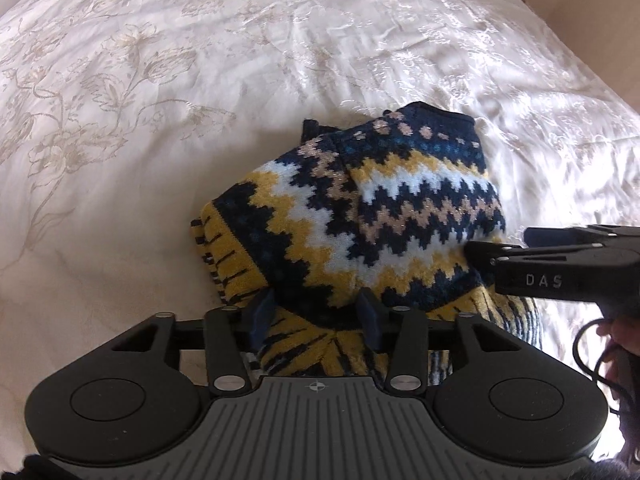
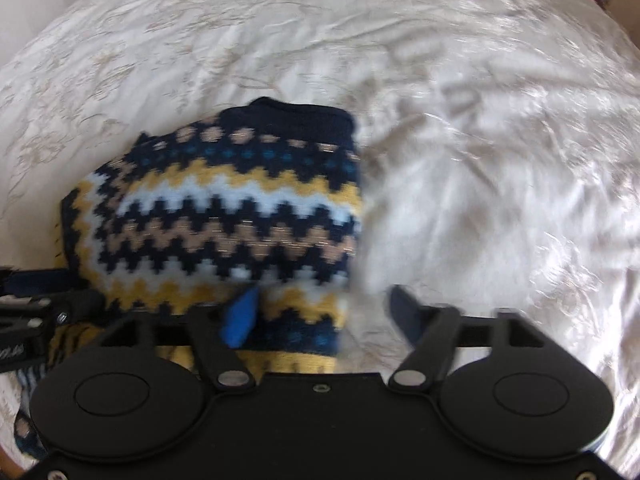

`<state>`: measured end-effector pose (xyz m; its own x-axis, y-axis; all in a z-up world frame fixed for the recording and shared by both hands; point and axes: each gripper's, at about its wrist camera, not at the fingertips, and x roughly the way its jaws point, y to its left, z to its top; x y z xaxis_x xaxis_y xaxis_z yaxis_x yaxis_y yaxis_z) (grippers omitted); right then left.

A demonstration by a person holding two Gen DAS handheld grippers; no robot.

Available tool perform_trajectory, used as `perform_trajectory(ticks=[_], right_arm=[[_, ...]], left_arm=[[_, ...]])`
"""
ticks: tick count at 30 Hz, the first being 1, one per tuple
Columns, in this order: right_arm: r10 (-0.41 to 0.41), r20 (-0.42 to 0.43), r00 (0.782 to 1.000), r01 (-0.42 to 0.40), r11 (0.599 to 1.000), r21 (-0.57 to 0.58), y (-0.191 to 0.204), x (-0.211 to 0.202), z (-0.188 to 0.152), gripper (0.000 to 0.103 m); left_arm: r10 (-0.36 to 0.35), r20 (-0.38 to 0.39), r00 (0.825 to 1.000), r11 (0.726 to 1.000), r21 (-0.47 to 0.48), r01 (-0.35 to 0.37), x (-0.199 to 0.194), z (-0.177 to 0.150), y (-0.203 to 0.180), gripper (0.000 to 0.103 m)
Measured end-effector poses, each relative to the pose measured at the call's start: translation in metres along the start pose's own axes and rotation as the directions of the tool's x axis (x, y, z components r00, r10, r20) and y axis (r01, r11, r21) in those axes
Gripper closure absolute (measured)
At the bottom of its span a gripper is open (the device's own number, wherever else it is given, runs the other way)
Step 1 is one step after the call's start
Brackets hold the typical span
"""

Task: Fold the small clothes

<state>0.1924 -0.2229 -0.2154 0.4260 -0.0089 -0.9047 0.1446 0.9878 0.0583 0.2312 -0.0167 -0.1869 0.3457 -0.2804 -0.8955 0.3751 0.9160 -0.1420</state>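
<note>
Left wrist view: the folded zigzag sweater (image 1: 360, 216) lies on the bed (image 1: 160, 120), the left hand-held gripper (image 1: 316, 316) half spread over its yellow hem. Right wrist view: the right hand-held gripper (image 2: 320, 312) is spread wide, straddling the sweater's right edge.

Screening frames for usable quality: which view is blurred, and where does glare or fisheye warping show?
Right wrist view: motion blur smears the knitted sweater edge and bedspread. Left wrist view: sharp on the sweater; window glare washes out the bedspread at right. Both views: fisheye bends the bed's edges into curves.
</note>
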Motion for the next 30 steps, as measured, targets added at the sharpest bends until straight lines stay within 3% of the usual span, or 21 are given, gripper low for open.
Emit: perform_trajectory(ticks=[3, 7, 10, 16, 25, 30], right_arm=[[0.034, -0.007, 0.999, -0.034, 0.997, 0.066, -0.013, -0.003, -0.002, 0.010], [0.029, 0.017, 0.999, -0.029, 0.998, 0.050, -0.015, -0.008, -0.010, 0.006], [0.051, 0.024, 0.998, -0.052, 0.998, 0.033, -0.012, -0.012, -0.019, 0.005], [0.076, 0.048, 0.996, -0.073, 0.996, -0.056, -0.003, -0.031, -0.039, 0.004], [0.104, -0.063, 0.993, -0.111, 0.987, -0.116, -0.002, -0.030, -0.096, 0.001], [0.122, -0.056, 0.991, -0.127, 0.985, -0.114, -0.013, -0.045, -0.110, 0.002]], left_arm=[[-0.015, 0.007, 1.000, 1.000, 0.011, 0.015, -0.007, -0.004, -0.001, 0.032], [0.048, -0.033, 0.998, 0.999, 0.002, -0.048, -0.006, -0.020, 0.007, 0.016], [0.031, -0.022, 0.999, 0.995, -0.093, -0.032, -0.009, -0.038, 0.020, 0.012], [0.082, 0.031, 0.996, 0.991, -0.112, -0.078, -0.031, -0.057, 0.018, 0.012], [0.147, -0.040, 0.988, 0.988, -0.042, -0.149, -0.024, -0.095, 0.010, 0.009], [0.161, -0.008, 0.987, 0.984, -0.072, -0.161, -0.037, -0.102, 0.013, 0.009]])
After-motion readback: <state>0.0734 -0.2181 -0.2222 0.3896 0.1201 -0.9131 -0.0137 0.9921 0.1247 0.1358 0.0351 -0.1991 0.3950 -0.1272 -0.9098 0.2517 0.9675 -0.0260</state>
